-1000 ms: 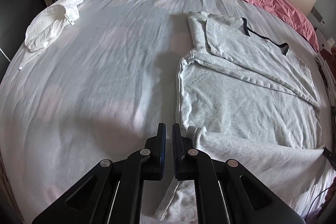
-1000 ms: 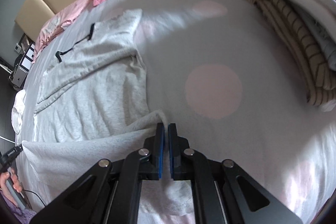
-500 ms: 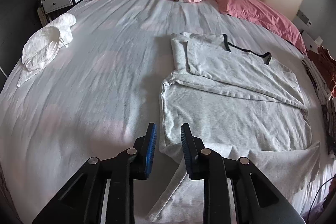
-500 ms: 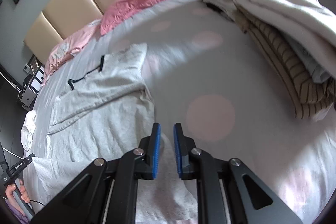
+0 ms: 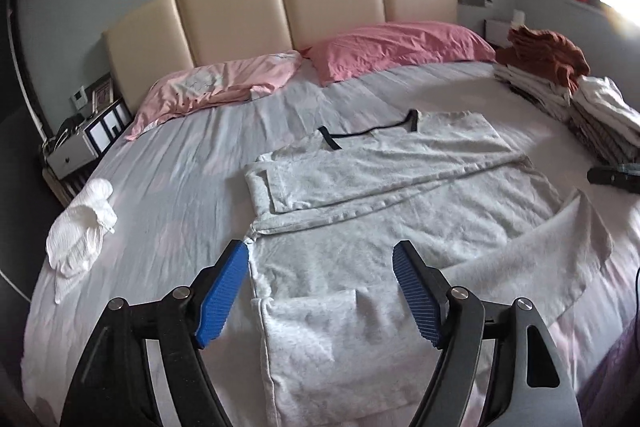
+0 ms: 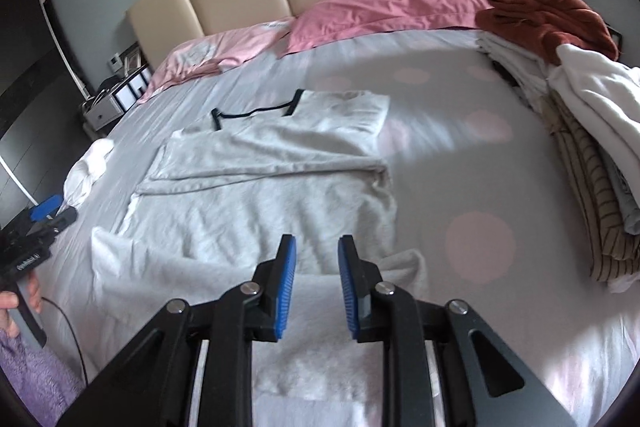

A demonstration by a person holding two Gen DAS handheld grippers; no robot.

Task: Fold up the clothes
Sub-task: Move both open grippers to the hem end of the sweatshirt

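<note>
— What have you got on screen, biggest thing first?

— The bed (image 5: 168,187), grey sheet, with two pink pillows (image 5: 396,47) along its head edge. I see the grey shirt (image 5: 380,195) lying flat in the middle of the bed, black-trimmed collar toward the pillows, sleeves folded across the chest, and its bottom hem turned up near the foot edge.

— Anything else on the bed?

— A stack of folded clothes (image 6: 580,155) along the right edge with a rust-coloured garment on top, and a crumpled white garment (image 5: 80,231) near the left edge.

— And your grippers?

— My left gripper (image 5: 320,263) hangs above the folded-up hem, jaws opening and already wide apart, nothing pinched between them. My right gripper (image 6: 317,251) is over the hem's other end, jaws opening too, only a narrow gap so far, no cloth caught in it.
</note>
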